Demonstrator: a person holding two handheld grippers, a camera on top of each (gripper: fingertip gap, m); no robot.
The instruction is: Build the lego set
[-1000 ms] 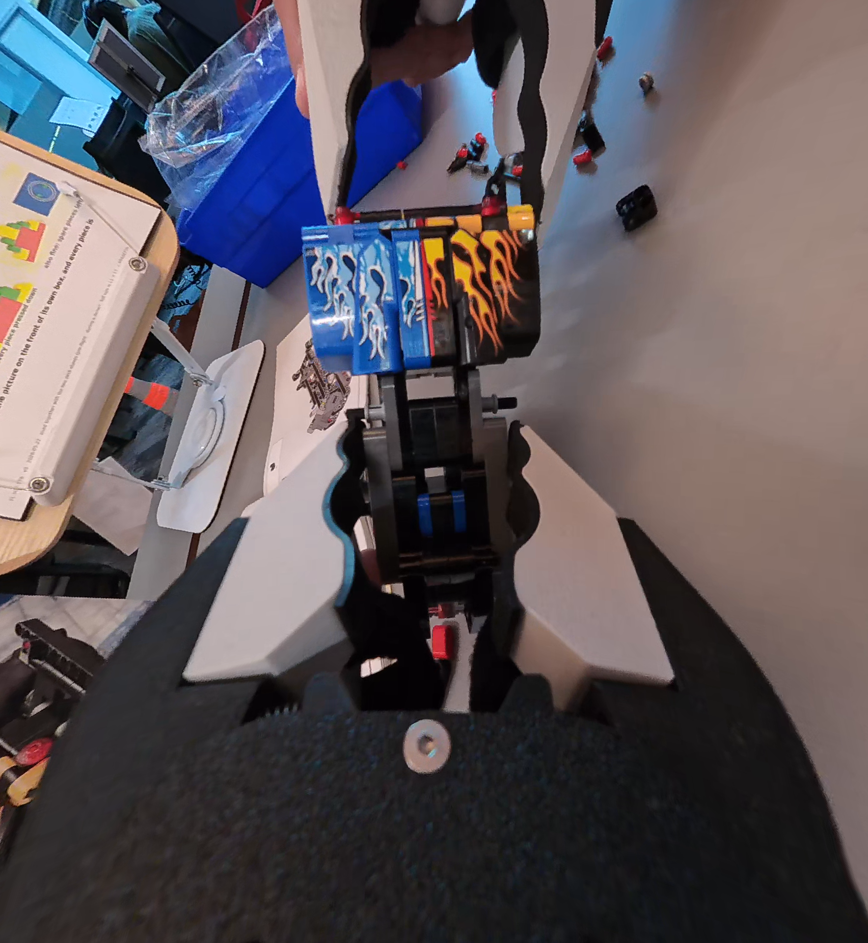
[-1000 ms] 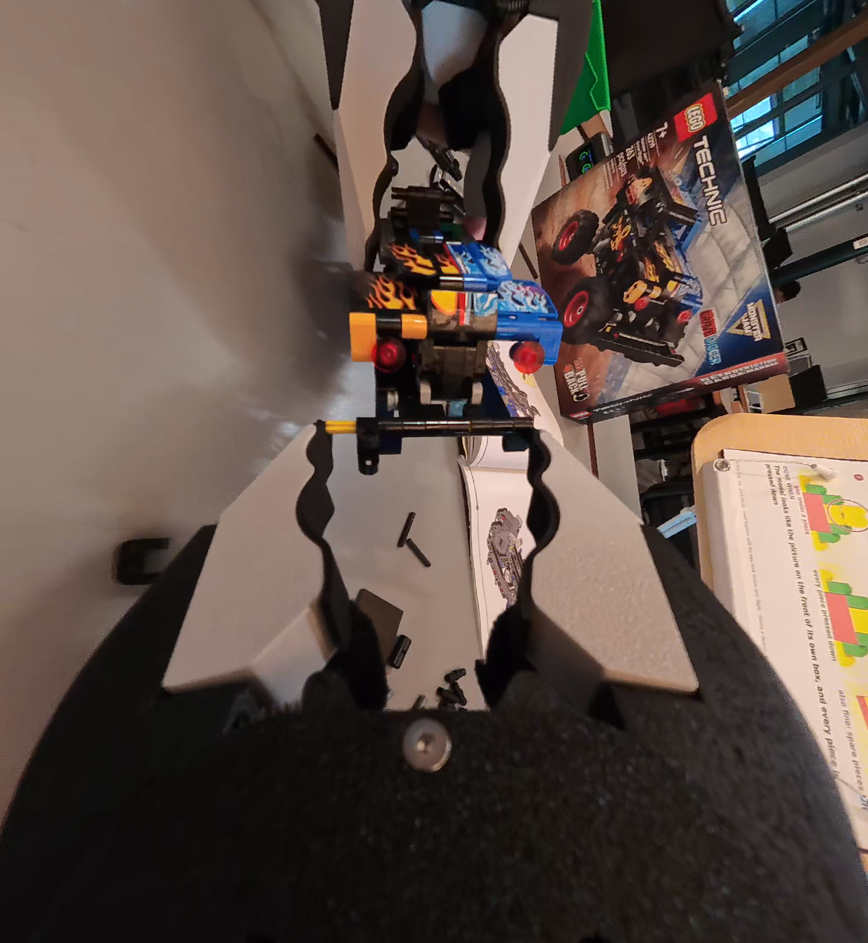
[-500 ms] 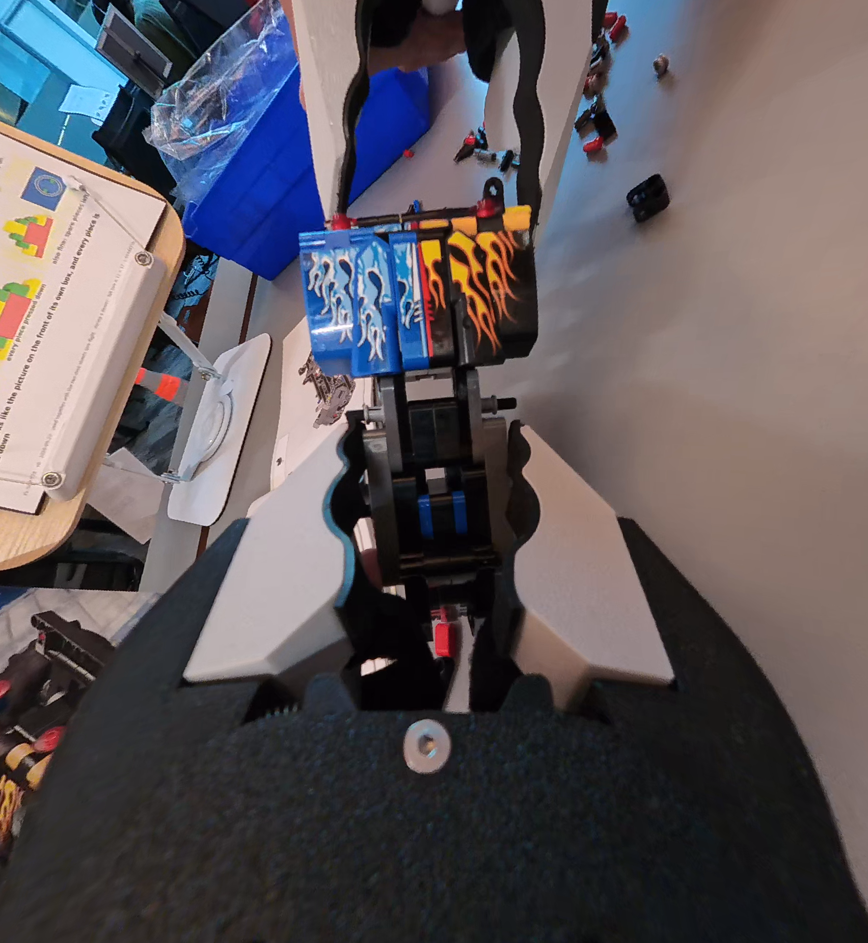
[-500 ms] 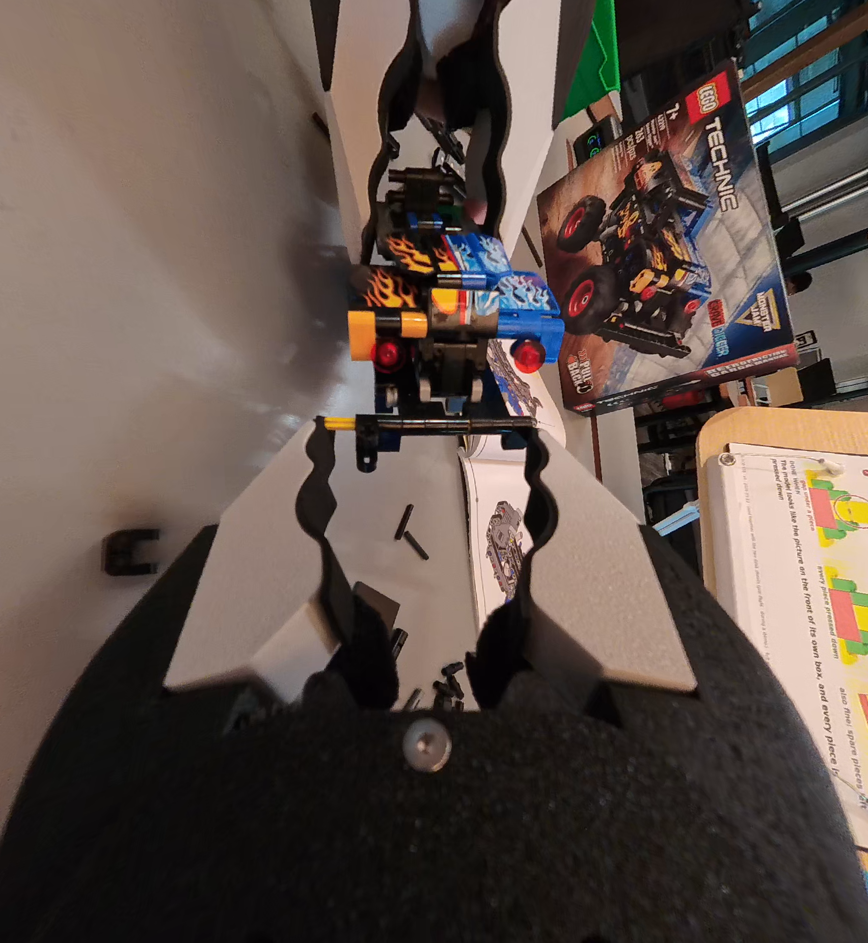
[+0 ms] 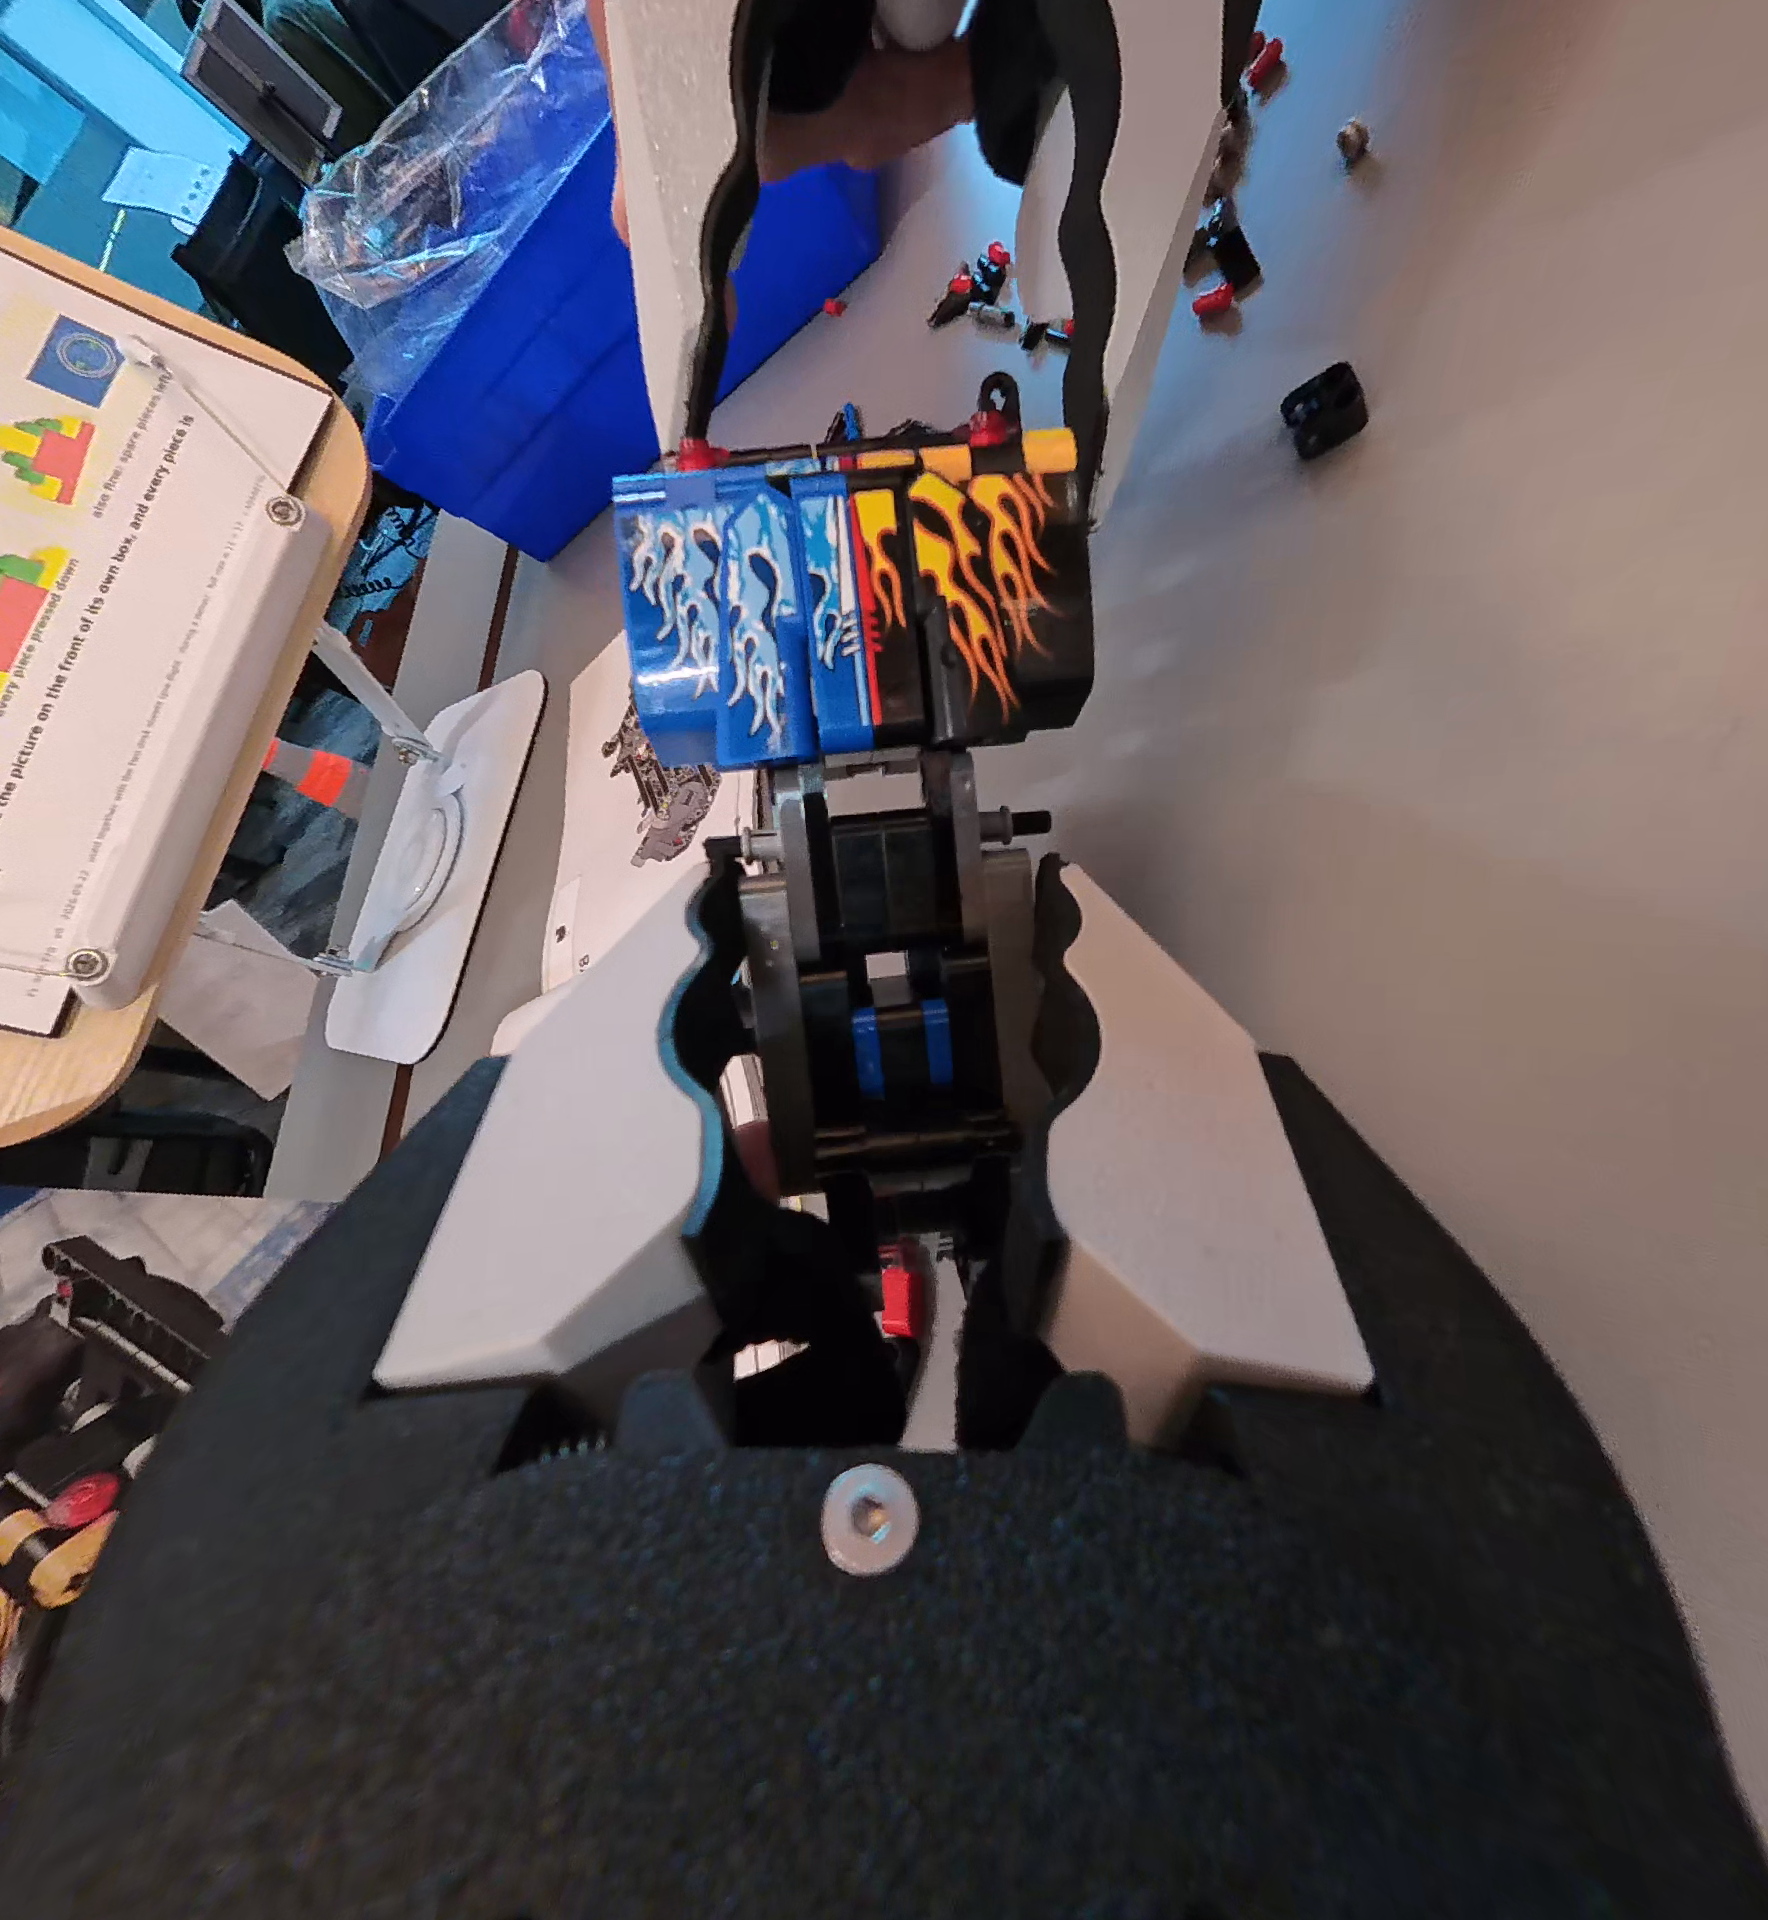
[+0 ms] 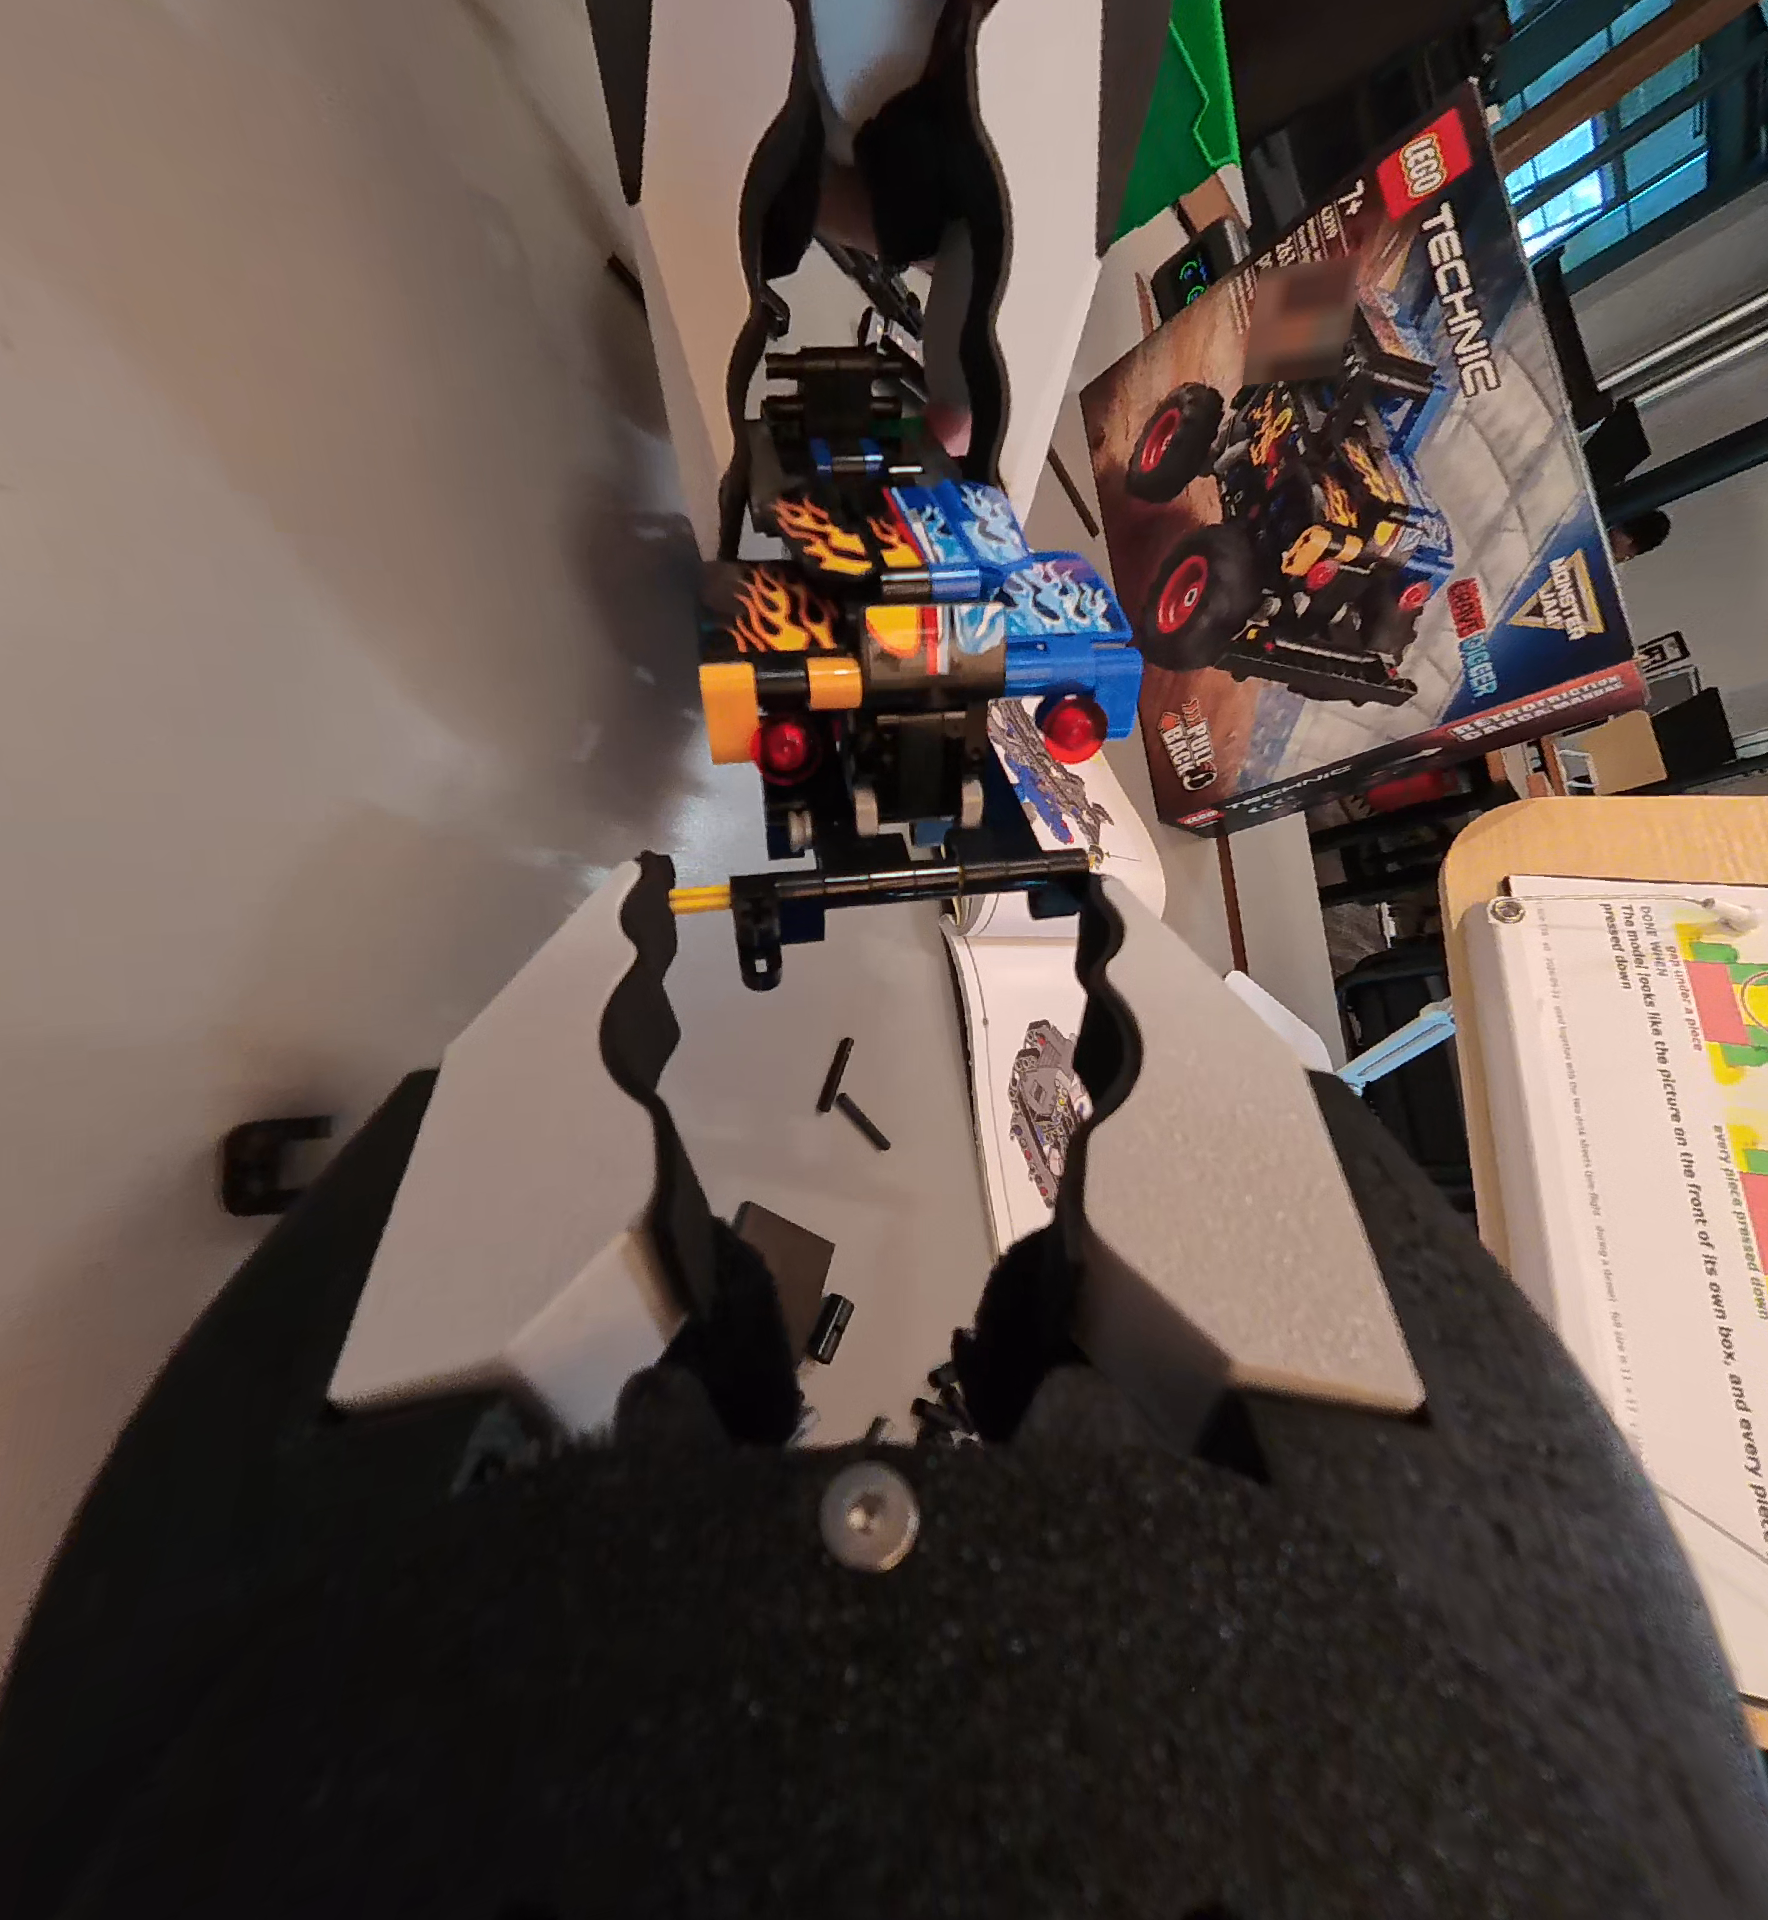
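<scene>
- Left wrist view: left tool (image 5: 885, 1039) clamped on the truck (image 5: 859, 623) chassis, dark frame pinched between its fingers, body w/ blue + flame panels sticking out front, held up off the bench (image 5: 1534, 727).
- Same view: right tool (image 5: 901, 395) comes in from the far side, tips at the truck's far end by the axle; can't tell the contact from here.
- No wheels visible on the truck; loose parts (image 5: 994, 286) and a black connector (image 5: 1325, 407) lie on the bench, so build's not finished.
- Right wrist view: right tool (image 6: 864, 904) tips bracket the black axle (image 6: 911, 883) w/ yellow end; fingers wide apart, look to touch both axle ends, so prob pinching it lengthwise, not 100% sure.
- Truck (image 6: 911, 644) body done: panels, orange bumper, red lights on. Left tool (image 6: 859, 343) grips its far end.
- Pins (image 6: 849, 1101) + flat dark piece (image 6: 781, 1262) unused on the bench (image 6: 236, 520); box (image 6: 1379, 499) art shows big tyres, none fitted yet.
- Judgement: mid/late stage. Left: seat axle, wheels, remaining bits.
</scene>
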